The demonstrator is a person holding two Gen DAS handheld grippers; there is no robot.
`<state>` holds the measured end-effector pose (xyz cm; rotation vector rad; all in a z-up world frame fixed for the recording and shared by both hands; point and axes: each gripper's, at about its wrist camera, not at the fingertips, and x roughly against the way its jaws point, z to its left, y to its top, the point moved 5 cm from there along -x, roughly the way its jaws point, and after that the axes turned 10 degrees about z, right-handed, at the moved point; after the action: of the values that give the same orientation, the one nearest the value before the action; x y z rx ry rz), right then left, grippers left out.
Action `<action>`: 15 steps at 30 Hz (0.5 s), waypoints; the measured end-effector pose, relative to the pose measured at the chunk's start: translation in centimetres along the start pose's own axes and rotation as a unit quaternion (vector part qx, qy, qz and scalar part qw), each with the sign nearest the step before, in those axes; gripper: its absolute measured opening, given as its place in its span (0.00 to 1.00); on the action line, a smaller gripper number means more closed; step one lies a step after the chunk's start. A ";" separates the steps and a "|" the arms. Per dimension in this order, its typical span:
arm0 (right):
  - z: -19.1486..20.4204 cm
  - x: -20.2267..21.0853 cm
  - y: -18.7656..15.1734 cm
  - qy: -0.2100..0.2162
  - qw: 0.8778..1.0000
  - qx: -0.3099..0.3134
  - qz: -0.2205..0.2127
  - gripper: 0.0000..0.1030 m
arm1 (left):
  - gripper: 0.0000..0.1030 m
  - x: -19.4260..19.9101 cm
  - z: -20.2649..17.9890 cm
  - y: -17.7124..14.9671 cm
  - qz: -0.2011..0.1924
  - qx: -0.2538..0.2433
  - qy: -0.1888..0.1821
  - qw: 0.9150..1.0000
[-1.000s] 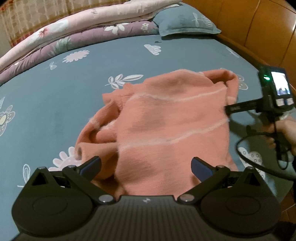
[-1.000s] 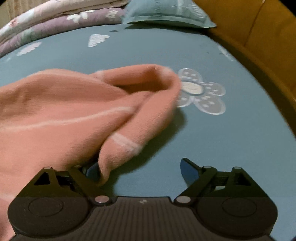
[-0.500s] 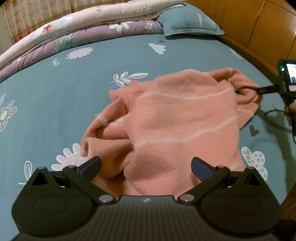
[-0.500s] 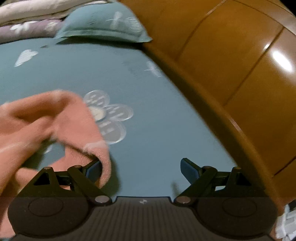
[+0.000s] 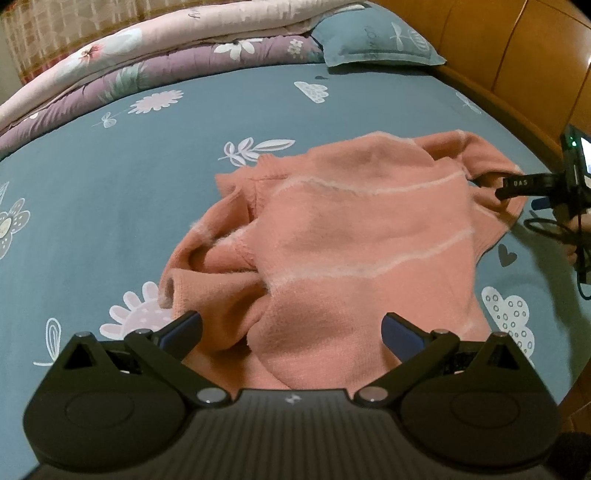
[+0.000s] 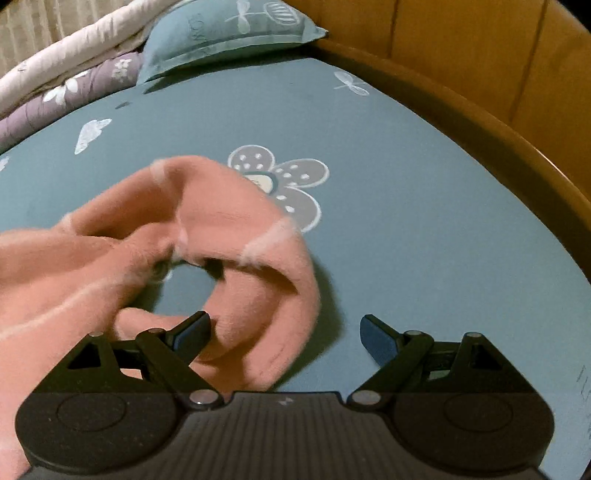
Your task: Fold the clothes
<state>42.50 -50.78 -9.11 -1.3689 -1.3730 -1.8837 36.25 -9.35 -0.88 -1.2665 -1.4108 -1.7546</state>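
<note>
The pink knit sweater [image 5: 354, 251] lies crumpled on the bed [image 5: 110, 177] — soft, limp, light. Take hold at a sleeve cuff or hem edge. Left hand-held gripper [image 5: 291, 330] and right hand-held gripper [image 6: 284, 332] — jaws wide, nothing clamped.

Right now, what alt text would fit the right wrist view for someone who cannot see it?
A rumpled pink sweater lies on a teal flower-print bedsheet, one curled sleeve between the fingers of the open right claw. A teal pillow and a wooden bed frame lie beyond.
</note>
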 end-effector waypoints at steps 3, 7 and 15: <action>-1.3 0.3 0.0 -0.001 0.999 -0.036 -0.011 0.90 | 1.00 0.0 0.0 -0.1 0.001 0.000 0.000 1.000; -1.9 -0.4 0.1 0.015 0.997 -0.082 -0.006 0.91 | 1.00 -0.2 -0.3 -0.1 0.003 -0.003 0.003 1.000; -2.0 -2.1 3.3 -0.072 0.997 0.010 -0.009 0.91 | 1.00 0.0 -0.3 -0.4 0.005 0.000 0.011 1.000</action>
<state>45.07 -54.29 -9.55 -1.5132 -1.4741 -1.8075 35.77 -9.48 -1.06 -1.2477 -1.3904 -1.7563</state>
